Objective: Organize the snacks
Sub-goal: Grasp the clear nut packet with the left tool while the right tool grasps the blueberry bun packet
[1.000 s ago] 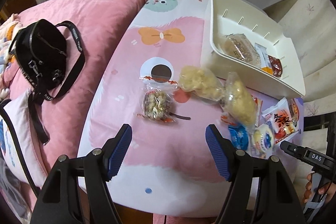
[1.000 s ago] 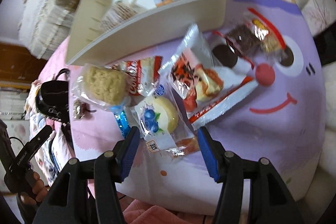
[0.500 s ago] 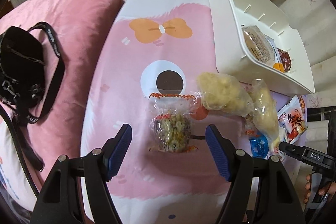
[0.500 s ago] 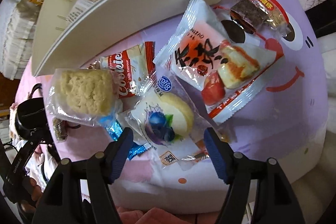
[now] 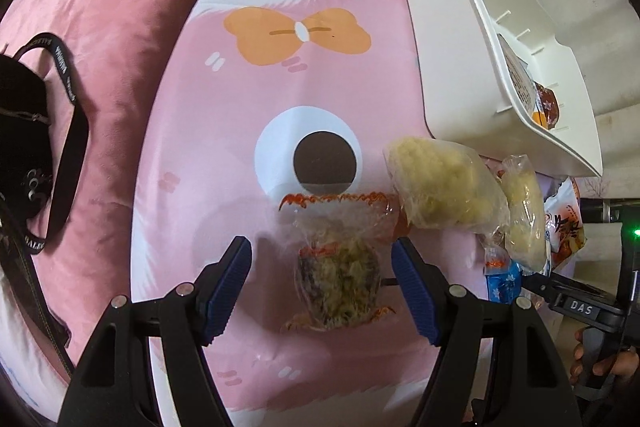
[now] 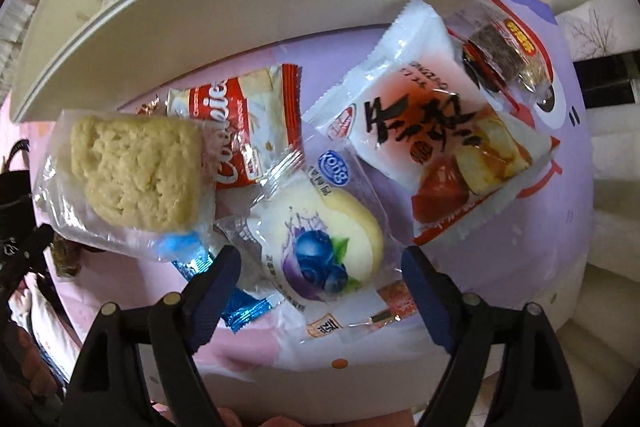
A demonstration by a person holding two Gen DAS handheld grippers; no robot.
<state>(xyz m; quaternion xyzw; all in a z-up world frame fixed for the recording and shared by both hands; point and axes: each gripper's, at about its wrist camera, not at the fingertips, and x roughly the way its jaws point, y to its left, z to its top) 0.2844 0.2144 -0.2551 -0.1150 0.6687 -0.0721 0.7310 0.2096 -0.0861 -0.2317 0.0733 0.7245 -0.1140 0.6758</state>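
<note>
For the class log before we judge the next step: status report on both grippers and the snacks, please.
Left hand-held gripper open, straddling clear-wrapped nut snack. Right hand-held gripper jaws just opening around blueberry cake packet, no squeeze. Blue wrapper beside its left finger.

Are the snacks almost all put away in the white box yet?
Not yet. A few packets already lie in the white bin. Nothing is gripped: the left tongs are open around the round nutty snack, and the right tongs, which have just been opening, straddle the blueberry cake. The pale crumbly cakes, cookie packet and the big red-and-white packet remain on the cloth.
</note>
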